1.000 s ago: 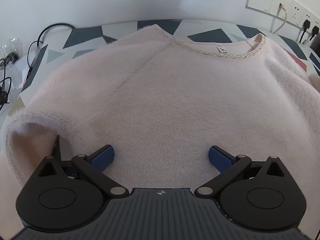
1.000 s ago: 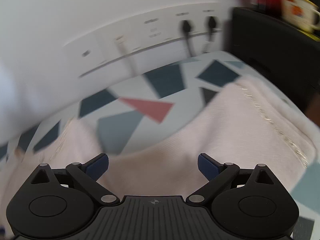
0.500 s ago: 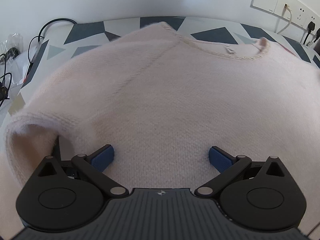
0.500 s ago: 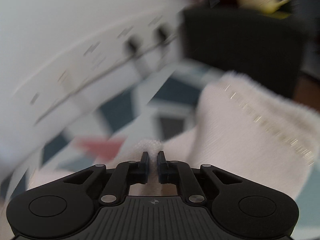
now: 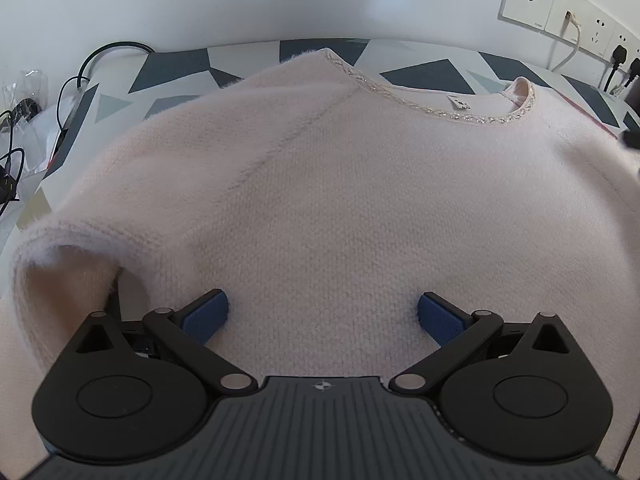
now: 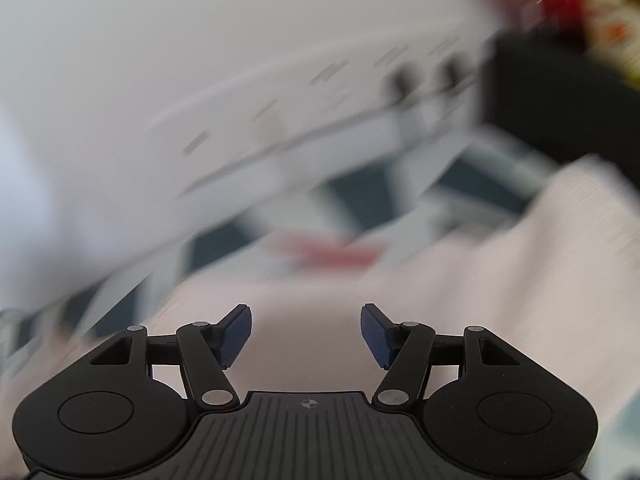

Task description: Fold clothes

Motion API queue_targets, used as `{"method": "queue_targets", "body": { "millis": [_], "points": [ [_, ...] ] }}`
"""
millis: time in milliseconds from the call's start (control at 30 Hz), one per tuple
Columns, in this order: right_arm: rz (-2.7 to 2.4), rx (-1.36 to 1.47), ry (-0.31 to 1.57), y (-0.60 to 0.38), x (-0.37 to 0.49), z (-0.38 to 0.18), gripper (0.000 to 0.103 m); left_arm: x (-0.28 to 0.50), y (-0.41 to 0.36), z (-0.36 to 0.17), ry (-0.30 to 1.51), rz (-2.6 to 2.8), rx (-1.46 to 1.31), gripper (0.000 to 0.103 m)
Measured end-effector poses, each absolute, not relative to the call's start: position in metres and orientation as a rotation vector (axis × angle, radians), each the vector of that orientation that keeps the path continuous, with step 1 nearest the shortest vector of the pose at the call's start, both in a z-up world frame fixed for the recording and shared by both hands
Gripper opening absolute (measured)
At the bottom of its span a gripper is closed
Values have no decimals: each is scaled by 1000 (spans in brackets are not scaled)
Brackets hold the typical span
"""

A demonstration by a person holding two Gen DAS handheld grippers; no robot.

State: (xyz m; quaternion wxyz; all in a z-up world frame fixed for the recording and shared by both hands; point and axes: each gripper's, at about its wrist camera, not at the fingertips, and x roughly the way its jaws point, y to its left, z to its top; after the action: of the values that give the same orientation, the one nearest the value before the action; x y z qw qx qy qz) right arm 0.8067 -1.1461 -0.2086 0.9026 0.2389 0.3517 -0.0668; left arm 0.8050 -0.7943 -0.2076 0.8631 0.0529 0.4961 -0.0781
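Note:
A fluffy pale pink sweater (image 5: 340,184) lies spread on a table with a blue, grey and white triangle pattern (image 5: 180,66). Its beaded neckline (image 5: 452,112) faces the far wall, and a folded edge bulges at the near left. My left gripper (image 5: 322,314) hovers over the sweater's lower middle, open, with nothing pinched between its blue pads. In the blurred right wrist view my right gripper (image 6: 306,334) is above the sweater (image 6: 500,280) near its right side. Its jaws are opening and nothing is between them.
Black cables and a clear plastic bag (image 5: 24,120) lie at the table's left edge. White wall sockets with plugs (image 5: 580,24) sit at the back right. A dark cabinet (image 6: 560,92) with red and yellow items on top stands to the right of the table.
My right gripper shut on a fold of the sweater half a second ago, lifting the neckline's right end, and has let it go; the neckline lies flat again. The left gripper has not moved.

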Motion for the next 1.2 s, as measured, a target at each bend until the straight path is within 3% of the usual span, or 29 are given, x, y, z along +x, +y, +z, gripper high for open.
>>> {"method": "queue_targets", "body": {
  "millis": [67,267,500,667,767,833,900,1000,1067,1200],
  "points": [
    [-102,425,785,-1120,813,-215,86,805,-795,-207,1043,-158,108,103],
    [-160,169,880,-1063,837,-226,102,808,-796,-205,1073,-139,100,103],
    [-207,143,868,-1053,876,-233,102,820,-797,-204,1112,-139,98,103],
    [-252,172,858,-1057,896,-235,102,817,-797,-205,1043,-132,86,103],
    [-254,251,877,-1063,889,-226,102,818,-790,-198,1119,-131,81,103],
    [-206,322,879,-1064,873,-214,101,807,-772,-184,1083,-120,42,96],
    [-152,326,865,-1053,854,-202,102,778,-744,-162,929,-97,-72,91],
    [-85,260,867,-1027,826,-192,102,732,-690,-153,714,-109,-378,103],
    [-59,205,905,-1009,816,-194,102,727,-661,-170,758,-64,-582,103],
    [-91,258,991,-988,804,-203,102,719,-632,-201,913,-2,-866,93]
  ]
}}
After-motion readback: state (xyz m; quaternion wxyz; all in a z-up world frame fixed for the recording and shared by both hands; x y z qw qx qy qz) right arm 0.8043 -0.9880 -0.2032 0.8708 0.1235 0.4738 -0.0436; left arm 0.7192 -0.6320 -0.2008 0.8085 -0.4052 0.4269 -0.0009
